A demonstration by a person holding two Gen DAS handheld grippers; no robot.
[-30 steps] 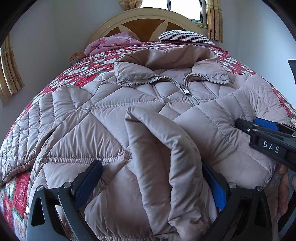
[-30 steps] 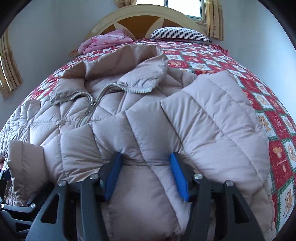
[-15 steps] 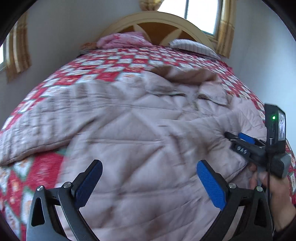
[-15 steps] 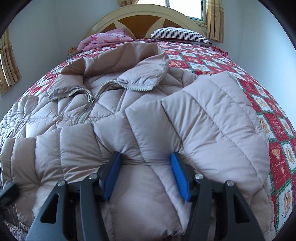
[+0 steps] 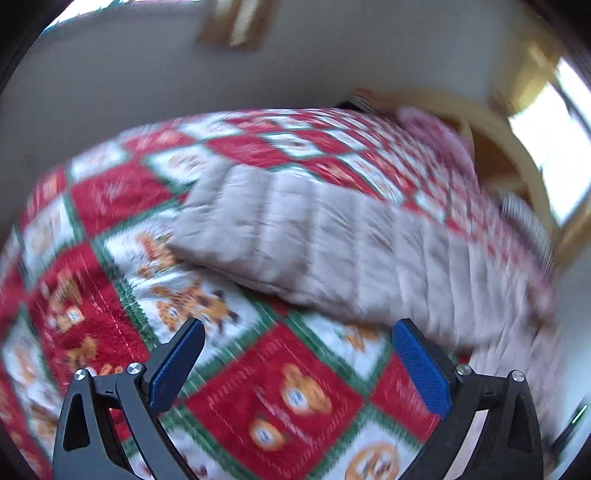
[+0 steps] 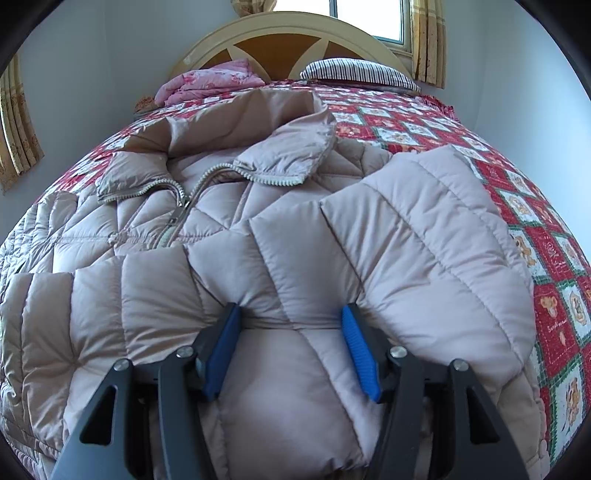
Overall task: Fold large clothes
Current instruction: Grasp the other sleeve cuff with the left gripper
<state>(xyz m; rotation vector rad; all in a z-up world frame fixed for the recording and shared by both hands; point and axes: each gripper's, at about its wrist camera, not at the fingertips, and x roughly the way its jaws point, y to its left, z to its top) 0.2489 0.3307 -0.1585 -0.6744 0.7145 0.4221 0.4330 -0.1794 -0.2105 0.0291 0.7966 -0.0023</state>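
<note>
A beige quilted puffer jacket (image 6: 258, 236) lies face up on the bed, zipped, collar toward the headboard. Its right sleeve is folded across the chest. My right gripper (image 6: 291, 314) presses into the folded sleeve with puffy fabric bulging between its blue pads; it looks closed on the fabric. In the blurred left wrist view, the jacket's other sleeve (image 5: 314, 240) lies stretched out flat on the quilt. My left gripper (image 5: 295, 354) is open and empty, above the bare quilt just short of that sleeve.
The bed has a red, white and green patchwork quilt (image 6: 554, 258). A pink folded blanket (image 6: 210, 81) and a striped pillow (image 6: 358, 72) lie by the cream headboard (image 6: 288, 33). Walls and curtained windows surround the bed.
My left gripper let go of the folded sleeve and swung left to the outstretched sleeve. The right gripper stayed in place on the fabric.
</note>
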